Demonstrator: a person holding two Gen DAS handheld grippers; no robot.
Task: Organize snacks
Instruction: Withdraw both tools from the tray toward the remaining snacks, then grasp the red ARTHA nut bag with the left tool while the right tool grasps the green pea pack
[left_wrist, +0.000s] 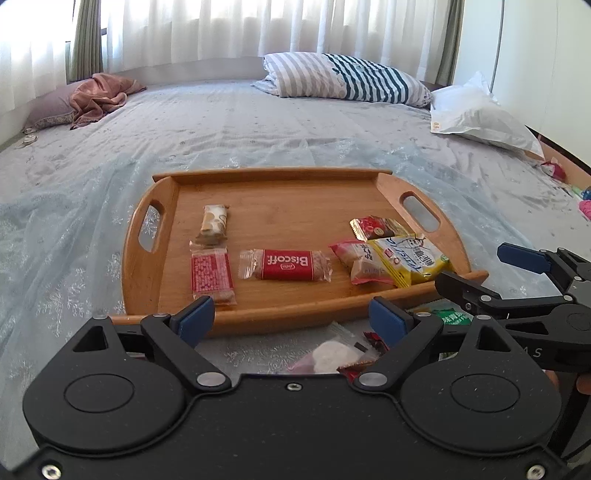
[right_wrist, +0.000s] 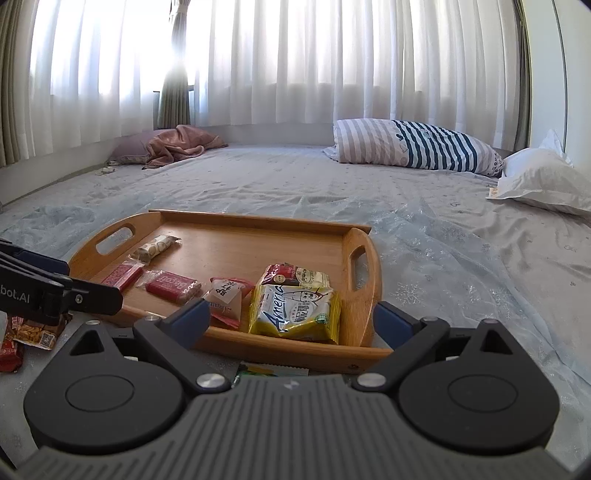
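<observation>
Both the left gripper (left_wrist: 291, 319) and right gripper (right_wrist: 291, 321) gape, empty; each body hides loose snack packets (left_wrist: 334, 354) before the wooden tray (left_wrist: 280, 173). A green packet (right_wrist: 273, 370) shows only its edge.

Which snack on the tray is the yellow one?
The big yellow packet at the tray's right end. It partly lies on its neighbours; the other wrappers there are red, pink or beige, like the Biscoff.

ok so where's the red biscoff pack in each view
Left wrist: Biscoff pack lies centre frame, on the tray's near half.
Right wrist: same pack sits left of centre, seen at an angle.
Shared landmark: the yellow snack bag at the tray's right end.
</observation>
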